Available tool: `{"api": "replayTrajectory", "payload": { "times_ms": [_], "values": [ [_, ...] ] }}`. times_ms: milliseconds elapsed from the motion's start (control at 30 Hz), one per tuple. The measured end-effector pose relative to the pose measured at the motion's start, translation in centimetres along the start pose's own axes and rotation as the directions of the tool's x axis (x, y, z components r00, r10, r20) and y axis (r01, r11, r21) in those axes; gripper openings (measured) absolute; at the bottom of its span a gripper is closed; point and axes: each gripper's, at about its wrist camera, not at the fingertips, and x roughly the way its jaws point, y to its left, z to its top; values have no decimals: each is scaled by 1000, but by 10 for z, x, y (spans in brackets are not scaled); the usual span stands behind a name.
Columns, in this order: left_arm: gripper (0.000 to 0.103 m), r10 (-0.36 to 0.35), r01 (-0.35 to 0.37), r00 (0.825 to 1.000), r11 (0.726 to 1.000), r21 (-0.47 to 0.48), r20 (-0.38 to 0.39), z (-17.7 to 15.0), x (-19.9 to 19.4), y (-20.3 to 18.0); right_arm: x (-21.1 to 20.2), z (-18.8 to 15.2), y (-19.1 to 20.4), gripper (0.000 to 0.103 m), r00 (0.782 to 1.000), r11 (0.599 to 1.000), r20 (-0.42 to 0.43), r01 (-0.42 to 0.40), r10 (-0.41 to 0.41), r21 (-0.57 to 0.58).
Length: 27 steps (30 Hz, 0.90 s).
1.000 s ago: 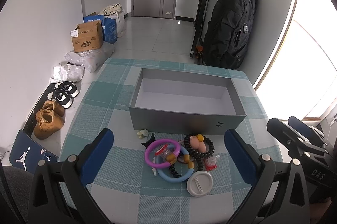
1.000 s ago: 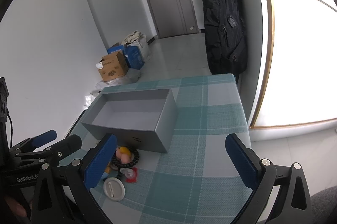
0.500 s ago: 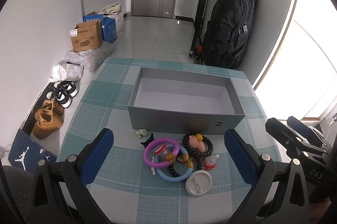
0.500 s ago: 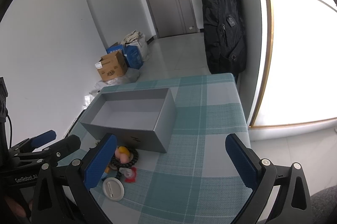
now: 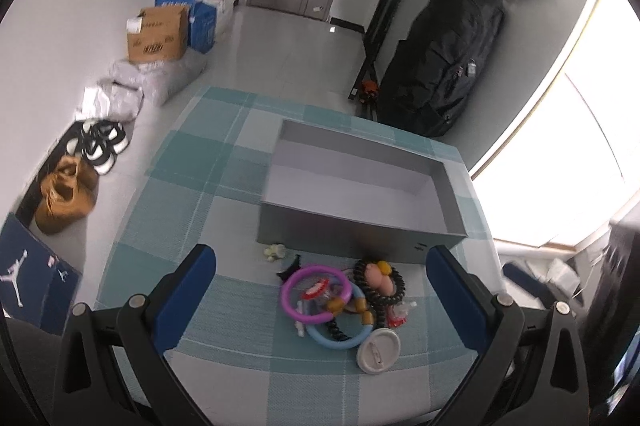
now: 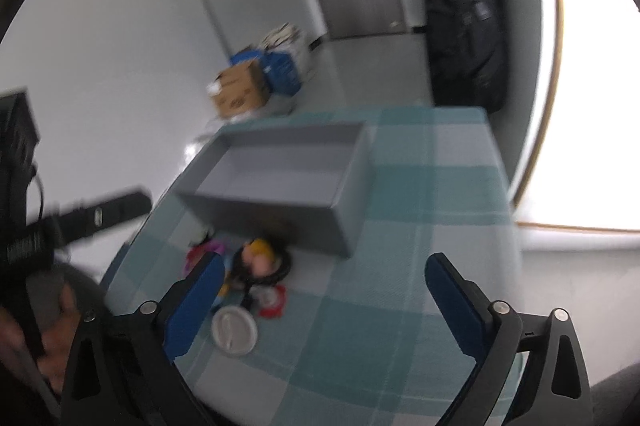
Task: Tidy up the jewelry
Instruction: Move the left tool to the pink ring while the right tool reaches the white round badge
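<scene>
Jewelry pile [image 5: 344, 300] stays unsorted before empty gray box [image 5: 360, 186]; both grippers gape, right gripper [image 6: 320, 296] just narrowing slightly on nothing

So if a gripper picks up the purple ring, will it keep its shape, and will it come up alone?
The purple ring looks like a smooth, thin hoop, so probably stiff, light and a bit slippery. It lies across the blue ring and small charms, so it may drag them along. On edge, it could roll.
</scene>
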Motion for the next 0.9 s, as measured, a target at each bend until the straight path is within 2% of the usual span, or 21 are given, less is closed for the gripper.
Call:
{"api": "replayTrajectory", "payload": {
  "times_ms": [167,333,500,633,733,767,900],
  "values": [
    [102,-2,0,1000,998,-60,-28,2,2,15,17,-14,22,83,992,995,-113,-72,64,-68],
    [102,12,-17,998,996,-88,-56,2,4,23,28,-30,50,79,980,982,-178,-115,88,-150],
    [102,12,-21,998,992,-121,-68,5,2,34,36,-45,76,72,978,962,-205,-88,34,-258],
    [102,14,-25,997,989,-148,-79,7,3,44,49,-51,89,54,976,947,-218,-57,-14,-315],
    [102,15,-30,996,985,-170,-90,8,5,51,54,-53,94,50,976,937,-213,-27,-51,-348],
    [102,15,-31,996,984,-176,-91,8,5,52,54,-53,96,42,976,935,-211,-23,-56,-354],
    [102,18,-35,995,983,-179,-97,8,6,54,58,-54,99,42,976,933,-210,-24,-55,-359]
  ]
}}
